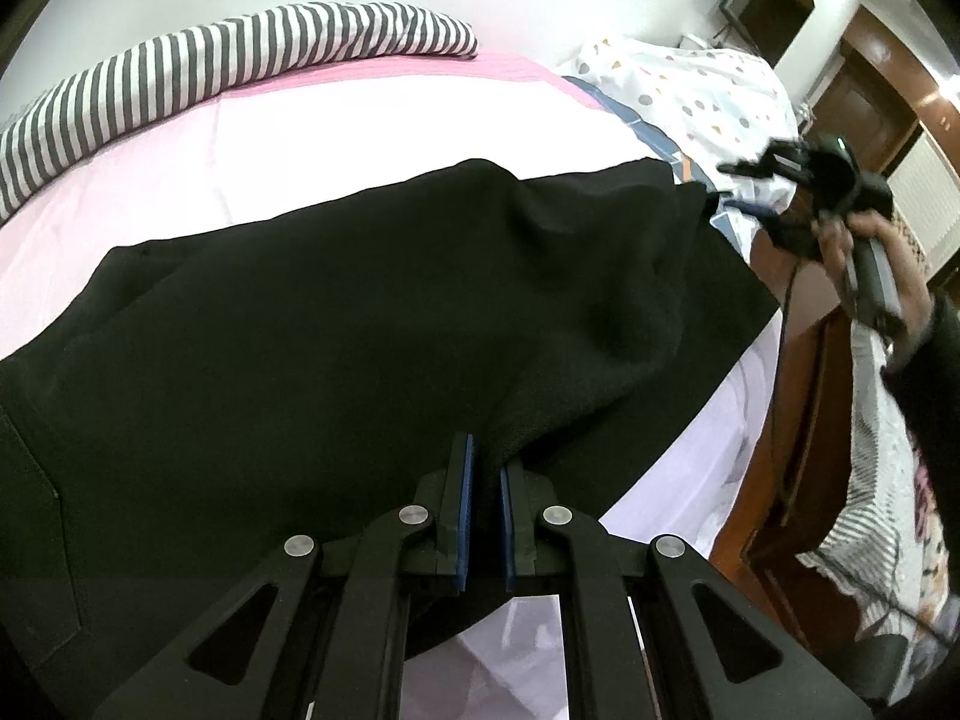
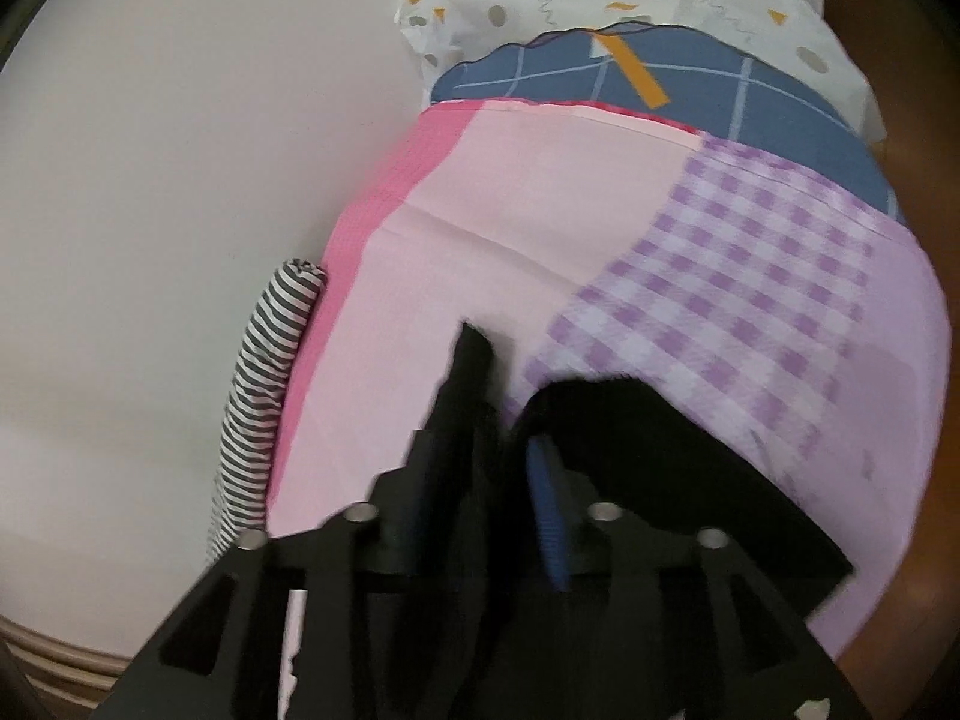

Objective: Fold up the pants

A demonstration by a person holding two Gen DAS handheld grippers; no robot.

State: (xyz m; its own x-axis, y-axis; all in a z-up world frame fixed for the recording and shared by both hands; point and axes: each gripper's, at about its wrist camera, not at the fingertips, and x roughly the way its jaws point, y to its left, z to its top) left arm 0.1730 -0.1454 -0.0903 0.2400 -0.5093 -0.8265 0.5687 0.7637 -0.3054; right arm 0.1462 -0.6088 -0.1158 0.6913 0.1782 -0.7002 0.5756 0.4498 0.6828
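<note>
Black pants lie spread across the pink bed sheet. In the left wrist view my left gripper is at their near edge, shut on a raised fold of the black cloth between its blue pads. A hand holds my right gripper in the air just past the far right corner of the pants, clear of the cloth. The right wrist view is blurred. There my right gripper has its fingers apart with nothing between them, and a corner of the pants lies below its right finger.
A striped cloth lies along the wall side of the bed. Dotted white bedding and a blue checked cover lie at the far end, beside a purple checked sheet. A wooden bed frame runs along the right.
</note>
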